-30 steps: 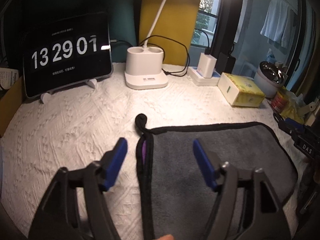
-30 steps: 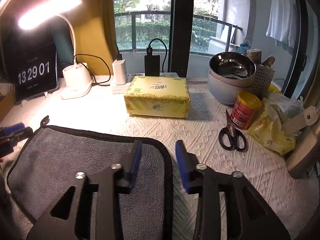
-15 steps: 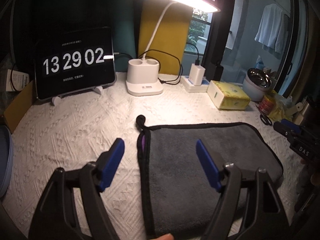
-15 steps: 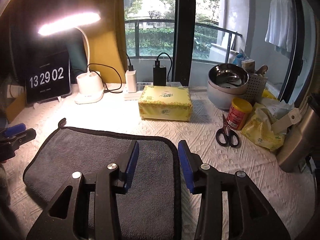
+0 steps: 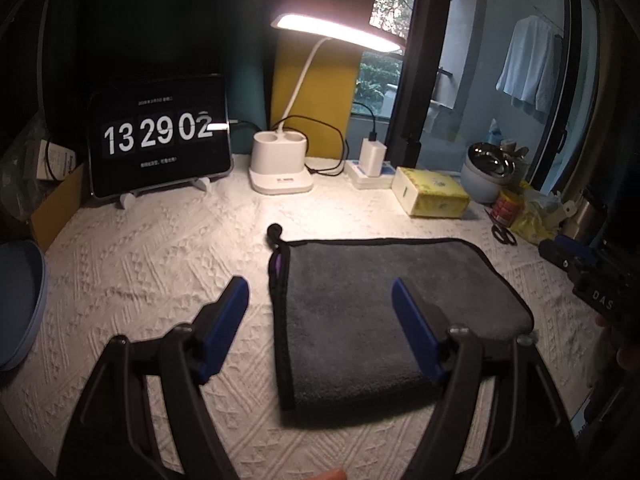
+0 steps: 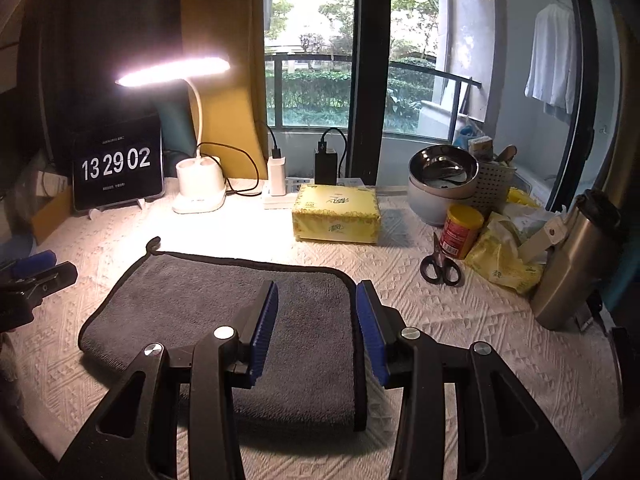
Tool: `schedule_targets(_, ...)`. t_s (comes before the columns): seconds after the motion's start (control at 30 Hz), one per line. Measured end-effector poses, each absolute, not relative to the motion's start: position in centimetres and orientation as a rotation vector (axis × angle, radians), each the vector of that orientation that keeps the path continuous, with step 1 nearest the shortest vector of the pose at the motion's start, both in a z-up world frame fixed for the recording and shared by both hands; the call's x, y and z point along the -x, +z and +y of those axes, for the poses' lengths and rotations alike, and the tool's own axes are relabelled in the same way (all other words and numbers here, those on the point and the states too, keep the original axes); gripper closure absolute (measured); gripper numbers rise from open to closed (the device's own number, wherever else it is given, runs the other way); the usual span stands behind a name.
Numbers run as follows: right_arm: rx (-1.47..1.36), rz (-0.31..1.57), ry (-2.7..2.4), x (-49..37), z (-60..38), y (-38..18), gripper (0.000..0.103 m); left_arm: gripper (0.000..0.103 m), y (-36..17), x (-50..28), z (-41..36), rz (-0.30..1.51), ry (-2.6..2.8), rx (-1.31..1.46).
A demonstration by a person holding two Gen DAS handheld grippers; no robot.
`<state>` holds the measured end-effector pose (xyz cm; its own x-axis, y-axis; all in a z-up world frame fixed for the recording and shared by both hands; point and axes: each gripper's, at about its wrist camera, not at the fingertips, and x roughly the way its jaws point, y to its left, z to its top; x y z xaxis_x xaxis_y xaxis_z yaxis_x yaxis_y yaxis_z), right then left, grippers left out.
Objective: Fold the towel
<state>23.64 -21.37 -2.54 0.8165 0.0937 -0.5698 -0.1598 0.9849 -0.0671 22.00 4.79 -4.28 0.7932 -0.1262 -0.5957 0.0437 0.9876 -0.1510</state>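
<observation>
Grey microfibre with black piping, that's your towel, and it lies flat on the white textured worktop, already doubled over, with the fold along its near edge. Compared with a second ago you've pulled both tools up and back: the lamp head is now fully in the left view and the towel sits smaller and further ahead, so both wrists have clearly lifted off the cloth. The towel itself hasn't shifted, and its little hanging loop pokes out at the same far-left corner.

Your left hand-held gripper is spread wide and holding nothing, with its fingers either side of the towel's left edge. Your right hand-held gripper is also released, with a narrower gap, hovering over the right edge. My read is that this fold is finished and you're backing off to line up the next one, or you're done. If you go for another fold, I'd grab the two short-side corners.

Readable stuff: the tablet clock reads 13 29 02 (it was 13 29 01 a second back), and the small line under it is too tiny to read. "DAS" shows on the right gripper's body in the left view. The yellow tissue pack has Chinese characters I can't make out.
</observation>
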Motion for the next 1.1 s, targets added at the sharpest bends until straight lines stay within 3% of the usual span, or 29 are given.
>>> schedule_targets(1.1, 0.099, 0.521, 0.116, -13.4, -22.8, -0.4, 0.060, 0.027, -2.3, -12.0, 1.8, 0.580, -0.188, 0.103)
